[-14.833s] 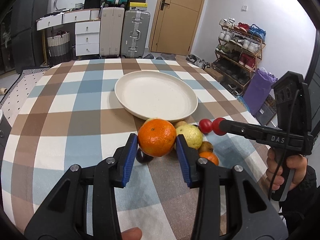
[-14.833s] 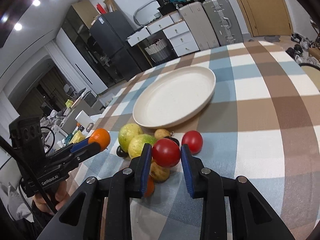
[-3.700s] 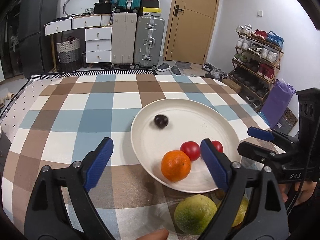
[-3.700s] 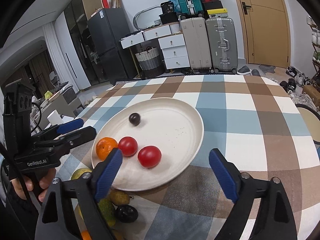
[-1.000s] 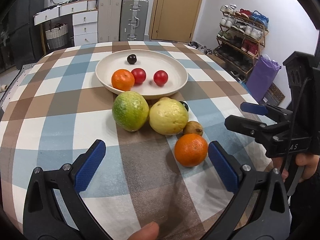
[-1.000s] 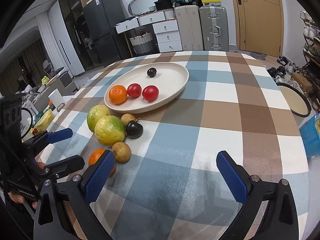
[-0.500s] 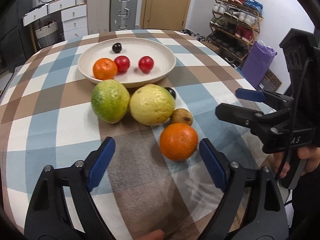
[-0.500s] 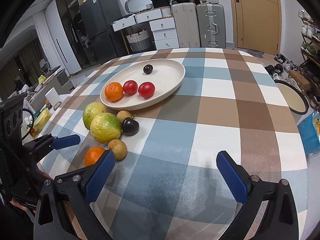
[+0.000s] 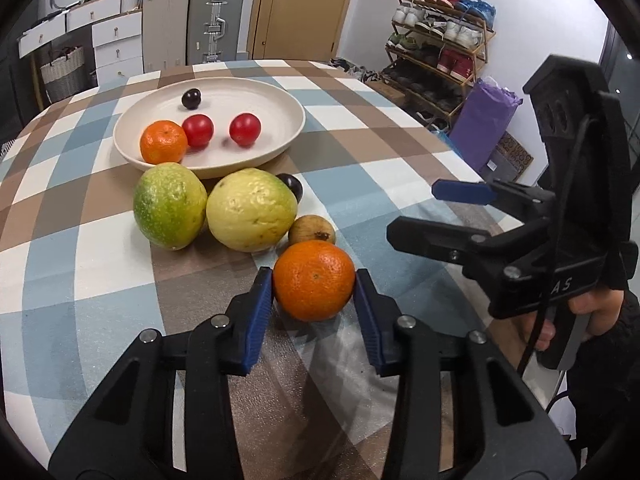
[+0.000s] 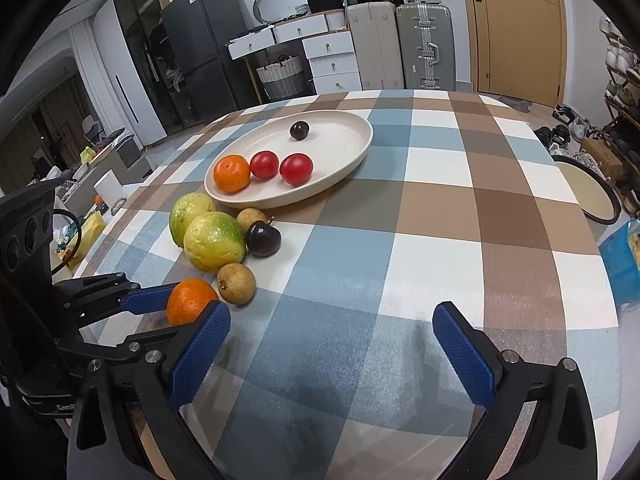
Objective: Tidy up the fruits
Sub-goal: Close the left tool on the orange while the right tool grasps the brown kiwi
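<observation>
My left gripper (image 9: 314, 302) is shut on an orange (image 9: 314, 280) that rests on the checked tablecloth; it also shows in the right wrist view (image 10: 188, 300). The cream plate (image 9: 280, 100) holds another orange (image 9: 163, 142), two red tomatoes (image 9: 197, 130) and a dark plum (image 9: 191, 98). In front of the plate lie a green-yellow fruit (image 9: 168, 206), a yellow fruit (image 9: 252, 210), a dark plum (image 9: 292, 186) and a small brown fruit (image 9: 312, 230). My right gripper (image 10: 332, 344) is open and empty above the cloth, to the right of the fruit pile.
The round table's edge (image 9: 460, 152) curves at the right. Behind the table stand suitcases (image 9: 216, 20), white drawers (image 9: 116, 52) and a shoe rack (image 9: 436, 56). A round tray (image 10: 592, 196) sits beyond the table's right edge.
My left gripper has moved forward and closed its fingers onto the near orange. My right gripper stays open and has hardly moved.
</observation>
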`<action>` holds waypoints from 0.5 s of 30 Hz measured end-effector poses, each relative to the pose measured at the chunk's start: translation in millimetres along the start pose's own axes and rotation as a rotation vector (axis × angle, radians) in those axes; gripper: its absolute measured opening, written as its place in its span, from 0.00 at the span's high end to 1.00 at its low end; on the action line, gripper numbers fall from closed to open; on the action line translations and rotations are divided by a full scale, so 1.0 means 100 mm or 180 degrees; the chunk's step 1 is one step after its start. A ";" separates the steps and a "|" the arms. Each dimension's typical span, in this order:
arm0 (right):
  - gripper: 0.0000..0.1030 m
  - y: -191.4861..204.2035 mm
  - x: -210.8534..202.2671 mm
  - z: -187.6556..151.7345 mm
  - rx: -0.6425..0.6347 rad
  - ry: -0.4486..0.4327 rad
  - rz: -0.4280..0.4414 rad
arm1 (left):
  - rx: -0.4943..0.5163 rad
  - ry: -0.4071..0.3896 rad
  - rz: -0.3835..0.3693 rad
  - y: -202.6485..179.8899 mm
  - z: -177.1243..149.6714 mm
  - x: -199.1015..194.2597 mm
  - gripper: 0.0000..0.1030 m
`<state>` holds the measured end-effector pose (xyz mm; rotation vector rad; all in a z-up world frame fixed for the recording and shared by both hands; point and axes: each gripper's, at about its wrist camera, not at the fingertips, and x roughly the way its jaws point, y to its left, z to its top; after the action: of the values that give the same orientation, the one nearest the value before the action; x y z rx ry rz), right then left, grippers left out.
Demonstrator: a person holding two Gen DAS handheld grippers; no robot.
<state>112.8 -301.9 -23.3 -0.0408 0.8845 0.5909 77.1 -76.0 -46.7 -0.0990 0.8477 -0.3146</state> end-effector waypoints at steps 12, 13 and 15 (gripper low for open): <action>0.01 0.24 0.13 0.02 -0.0207 0.0163 0.0162 | -0.0163 -0.0254 0.0128 0.21 0.03 -0.38 0.63; 0.01 0.27 0.17 0.02 -0.0235 0.0183 0.0145 | -0.0169 -0.0277 0.0163 0.23 0.03 -0.42 0.63; 0.07 0.33 0.23 0.03 -0.0289 0.0216 0.0133 | -0.0209 -0.0308 0.0185 0.29 0.04 -0.48 0.63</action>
<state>109.2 -262.9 -31.8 -0.1255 0.9258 0.6718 57.6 -33.9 -15.6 -0.1493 0.7636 -0.2255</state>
